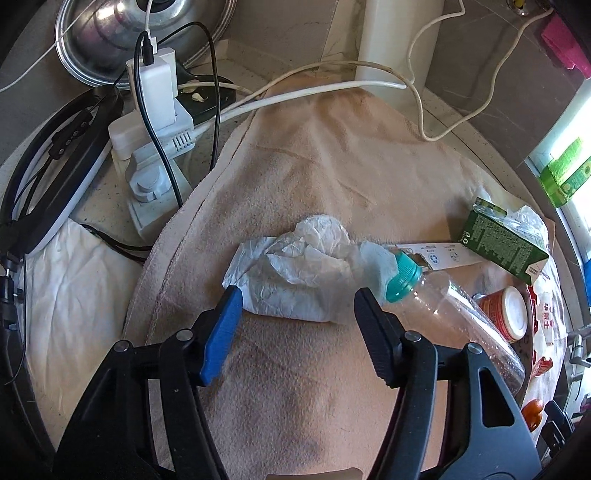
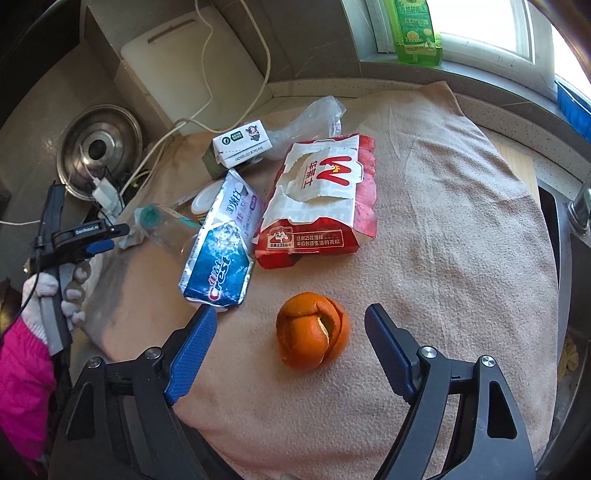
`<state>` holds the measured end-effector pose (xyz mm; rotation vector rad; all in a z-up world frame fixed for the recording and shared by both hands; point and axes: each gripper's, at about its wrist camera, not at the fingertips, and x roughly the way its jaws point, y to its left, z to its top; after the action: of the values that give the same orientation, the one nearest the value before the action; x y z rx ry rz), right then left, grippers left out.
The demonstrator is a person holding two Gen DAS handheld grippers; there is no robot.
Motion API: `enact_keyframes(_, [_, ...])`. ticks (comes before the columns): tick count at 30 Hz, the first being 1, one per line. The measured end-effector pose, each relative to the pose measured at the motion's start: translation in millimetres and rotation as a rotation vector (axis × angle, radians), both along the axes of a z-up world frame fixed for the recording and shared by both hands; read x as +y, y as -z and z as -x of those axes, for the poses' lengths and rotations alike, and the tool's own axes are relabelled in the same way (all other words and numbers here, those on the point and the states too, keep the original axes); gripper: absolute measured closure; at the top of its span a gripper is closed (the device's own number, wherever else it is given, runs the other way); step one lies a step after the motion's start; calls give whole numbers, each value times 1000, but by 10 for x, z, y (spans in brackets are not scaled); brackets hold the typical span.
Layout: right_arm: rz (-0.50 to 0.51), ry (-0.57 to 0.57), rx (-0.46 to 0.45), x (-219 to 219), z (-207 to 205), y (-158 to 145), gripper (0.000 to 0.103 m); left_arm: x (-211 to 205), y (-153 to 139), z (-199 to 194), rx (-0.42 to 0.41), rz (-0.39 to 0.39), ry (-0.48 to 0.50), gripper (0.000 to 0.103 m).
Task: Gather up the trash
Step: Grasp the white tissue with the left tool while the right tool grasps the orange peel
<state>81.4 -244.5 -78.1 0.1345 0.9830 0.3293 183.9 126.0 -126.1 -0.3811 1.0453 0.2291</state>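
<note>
A crumpled white tissue (image 1: 295, 273) lies on the beige towel (image 1: 332, 155). My left gripper (image 1: 297, 297) is open, its fingers either side of the tissue's near edge. A clear plastic bottle (image 1: 458, 317) with a teal cap lies right of it, beside a green carton (image 1: 498, 236) and a red cup (image 1: 506, 310). My right gripper (image 2: 291, 317) is open just above an orange peel (image 2: 312, 336), which lies between the fingers. Beyond it lie a Crest toothpaste box (image 2: 221, 254), a torn red paper bag (image 2: 321, 199), a small carton (image 2: 240, 147) and the bottle (image 2: 166, 229).
A power strip with chargers and cables (image 1: 155, 122) and a steel lid (image 1: 122, 33) sit at the left of the counter. A ring light (image 1: 55, 173) lies at far left. A green bottle (image 2: 417, 29) stands on the windowsill. A sink (image 2: 569, 258) is at the right.
</note>
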Motion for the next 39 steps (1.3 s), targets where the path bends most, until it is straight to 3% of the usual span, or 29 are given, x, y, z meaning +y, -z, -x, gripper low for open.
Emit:
enact_keyframes(3, [3, -5, 6, 11, -30, 21, 23, 11, 45, -78, 2, -1, -6, 38])
enact_keyframes(21, [-18, -7, 55, 65, -187, 174, 30, 53, 260, -244, 27, 5, -24, 70])
enact_keyframes(27, [19, -7, 71, 112, -213, 234, 38, 104, 233, -206, 13, 28, -33, 84])
enact_keyframes(30, [49, -5, 73, 108, -206, 249, 47, 96, 191, -187, 7, 17, -31, 91])
enact_keyframes(32, [62, -3, 72, 91, -197, 251, 59, 84, 166, -175, 3, 13, -32, 93])
enact_keyframes(39, [28, 12, 69, -4, -147, 226, 63, 99, 26, -65, -31, 10, -54, 96])
